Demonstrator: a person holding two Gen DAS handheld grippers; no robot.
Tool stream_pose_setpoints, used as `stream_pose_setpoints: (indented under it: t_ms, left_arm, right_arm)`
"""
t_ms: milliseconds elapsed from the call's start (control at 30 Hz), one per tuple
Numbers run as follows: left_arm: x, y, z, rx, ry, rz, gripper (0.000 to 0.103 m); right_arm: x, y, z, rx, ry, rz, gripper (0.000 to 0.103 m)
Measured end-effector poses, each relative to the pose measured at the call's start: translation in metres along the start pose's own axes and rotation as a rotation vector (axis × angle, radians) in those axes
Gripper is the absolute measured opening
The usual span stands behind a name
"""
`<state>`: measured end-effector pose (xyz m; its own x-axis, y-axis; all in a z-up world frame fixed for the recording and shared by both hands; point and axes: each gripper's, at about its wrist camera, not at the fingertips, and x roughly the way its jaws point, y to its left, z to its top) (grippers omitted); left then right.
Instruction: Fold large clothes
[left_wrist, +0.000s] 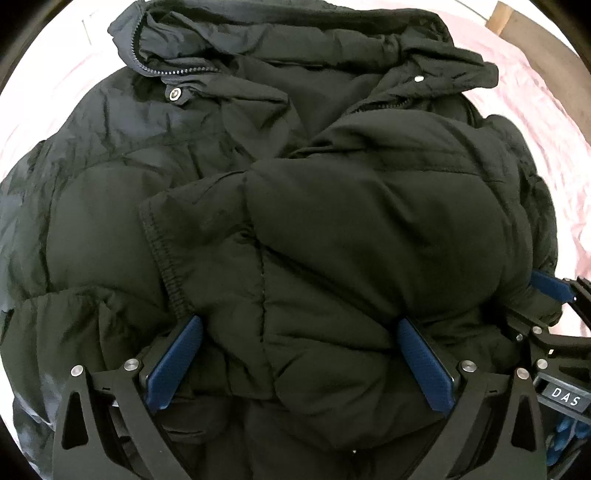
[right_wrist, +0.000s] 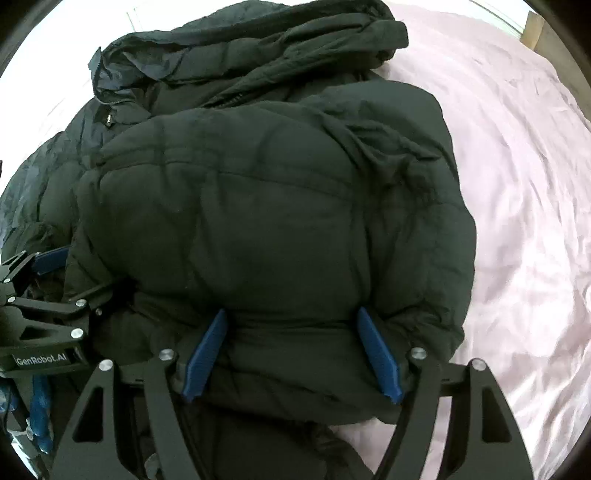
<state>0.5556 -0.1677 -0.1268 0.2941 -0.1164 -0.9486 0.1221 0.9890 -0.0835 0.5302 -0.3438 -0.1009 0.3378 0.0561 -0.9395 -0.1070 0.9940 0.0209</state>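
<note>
Left wrist view: black puffer jacket (left_wrist: 295, 184) lies on pink bed sheet (left_wrist: 535, 122), hood (left_wrist: 295, 40) at 12 o'clock, zipper (left_wrist: 135, 48) at 11, a sleeve w/ elastic cuff (left_wrist: 166, 266) folded across the body. Left tool (left_wrist: 299, 354) is spread wide, pads astride a thick bulge near the hem at 6; can't tell if it's biting. Right tool (right_wrist: 295, 350), seen in right wrist view, likewise spread around the padded fold. Judgement: jacket is light, soft, springy, slick-shelled; puffs back up, so grip seams or hem, not mid-panel.
</note>
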Motion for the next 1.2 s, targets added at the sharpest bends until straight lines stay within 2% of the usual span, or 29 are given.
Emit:
stream_pose_setpoints:
  t_ms: [100,400,500,533,600,867,1067,1200]
  left_arm:
    - [-0.019,-0.003,0.004,-0.005,-0.024,-0.005,0.102]
    - [-0.086,0.014,-0.017,-0.049,-0.046,-0.037,0.102]
    - [-0.108,0.024,-0.029,-0.058,-0.049,-0.042,0.102]
    - [-0.117,0.028,-0.043,-0.06,-0.053,-0.043,0.102]
    - [-0.137,0.039,-0.059,-0.071,-0.064,-0.052,0.102]
    - [-0.184,0.082,-0.083,-0.177,-0.085,-0.109,0.102]
    - [-0.214,0.117,-0.098,-0.238,-0.146,-0.141,0.099]
    - [-0.223,0.144,-0.108,-0.279,-0.133,-0.158,0.099]
  right_arm:
    - [-0.009,0.001,0.002,0.018,0.014,-0.003,0.072]
    - [-0.056,0.005,-0.018,0.096,0.026,-0.013,0.072]
    - [-0.078,0.008,-0.03,0.141,0.016,0.0,0.072]
    - [-0.083,0.008,-0.034,0.149,0.015,0.001,0.072]
    - [-0.094,0.016,-0.044,0.162,0.019,0.004,0.072]
    - [-0.139,0.039,-0.077,0.167,0.043,0.015,0.072]
    - [-0.175,0.041,-0.071,0.204,-0.003,-0.009,0.072]
    - [-0.193,0.042,-0.063,0.226,-0.034,-0.023,0.072]
